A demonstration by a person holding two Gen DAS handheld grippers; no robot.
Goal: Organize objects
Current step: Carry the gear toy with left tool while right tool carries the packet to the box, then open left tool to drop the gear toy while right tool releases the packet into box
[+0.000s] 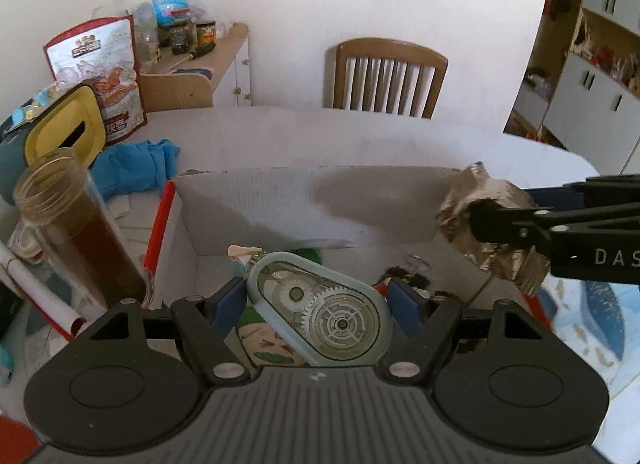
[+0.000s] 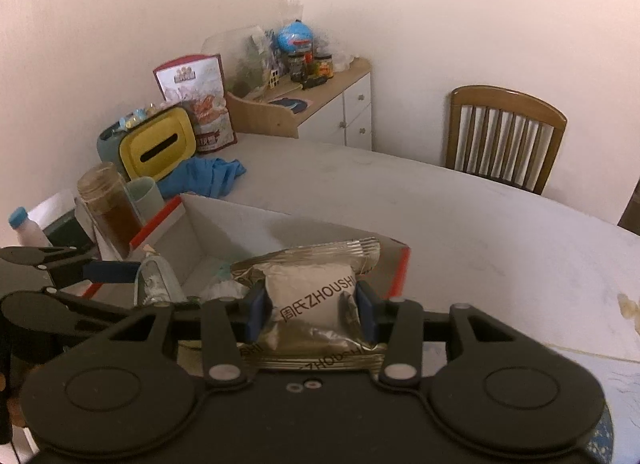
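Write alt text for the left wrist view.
The left gripper holds a clear correction tape dispenser in its jaws above an open cardboard box on a white table. At right, the right gripper grips a silver foil packet; a jar stands left.

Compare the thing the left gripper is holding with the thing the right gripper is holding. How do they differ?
The left gripper holds a clear pale-blue plastic correction tape dispenser, rigid, with gears visible inside. The right gripper holds a crinkled silver foil snack packet, soft, opaque and printed with ZHOUSHI. The dispenser is a smooth oval; the packet is flat and roughly rectangular. Both are clamped between blue pads over the open white cardboard box.
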